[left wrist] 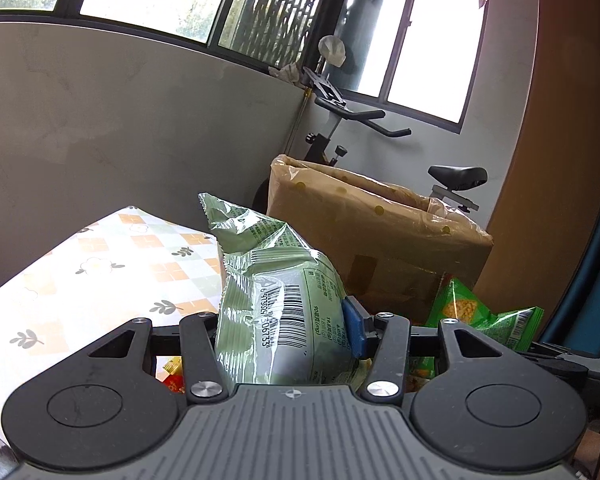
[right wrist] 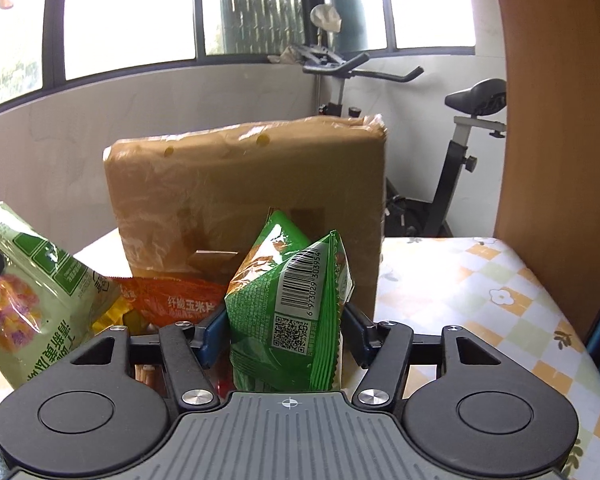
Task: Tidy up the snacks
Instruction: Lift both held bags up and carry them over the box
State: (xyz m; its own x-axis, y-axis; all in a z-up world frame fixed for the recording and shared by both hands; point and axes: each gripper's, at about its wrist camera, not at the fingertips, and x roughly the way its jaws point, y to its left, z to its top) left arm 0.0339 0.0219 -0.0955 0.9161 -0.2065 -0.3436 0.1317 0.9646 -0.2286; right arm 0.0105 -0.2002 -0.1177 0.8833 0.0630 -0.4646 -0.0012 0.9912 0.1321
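Between the fingers of the left gripper (left wrist: 288, 332) a pale green snack packet (left wrist: 276, 300) is pinched upright, barcode side facing the camera (only the blue pad (left wrist: 354, 330) on one side is visible). The right gripper (right wrist: 282, 334) is likewise closed on a bright green snack packet (right wrist: 292, 312). Both packets are held above the checked tablecloth (right wrist: 500, 304), in front of a plastic-lined cardboard box (right wrist: 244, 196). An orange packet (right wrist: 172, 300) is seen lying at the box's foot.
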